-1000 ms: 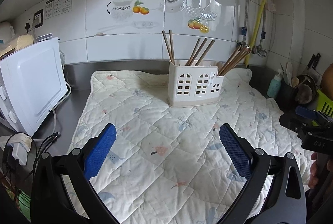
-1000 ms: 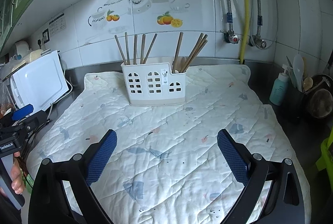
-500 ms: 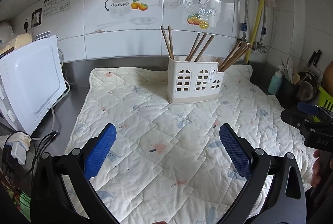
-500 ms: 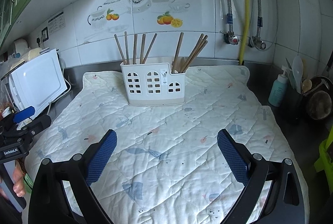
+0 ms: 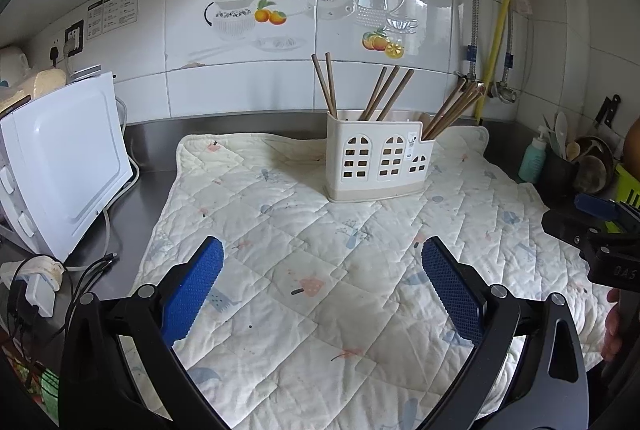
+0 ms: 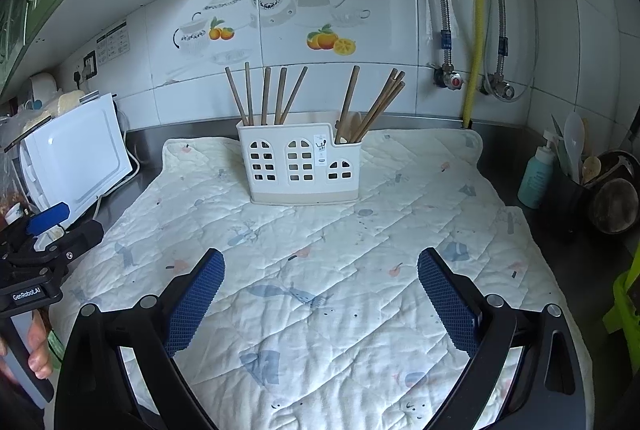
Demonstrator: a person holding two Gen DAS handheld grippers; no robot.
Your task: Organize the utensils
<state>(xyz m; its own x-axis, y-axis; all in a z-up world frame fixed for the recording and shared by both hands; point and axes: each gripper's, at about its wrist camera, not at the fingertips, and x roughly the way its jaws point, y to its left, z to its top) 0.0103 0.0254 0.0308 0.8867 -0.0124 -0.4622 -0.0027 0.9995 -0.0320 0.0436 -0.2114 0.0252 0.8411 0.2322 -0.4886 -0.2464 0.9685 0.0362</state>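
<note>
Left wrist view: both grippers' jaws spread wide, empty, over bare quilted mat (image 5: 320, 230) before holder (image 5: 378, 166).

The lower ends of the chopsticks (image 6: 276, 96) ahead of my jaws are hidden inside the white holder (image 6: 298, 166); through its little windows I cannot tell how they sit. A pale spoon-like thing (image 6: 354, 122) in its low compartment shows only its top. My left gripper (image 5: 322, 288) is cut off by the bottom edge, as is my right gripper (image 6: 320, 290). Far to the right, the pot of utensils (image 6: 576, 154) runs into the dark rim. The print on the wall notice (image 5: 113, 15) is too small to read. To the left, the hand (image 6: 38, 354) is half out of view.
</note>
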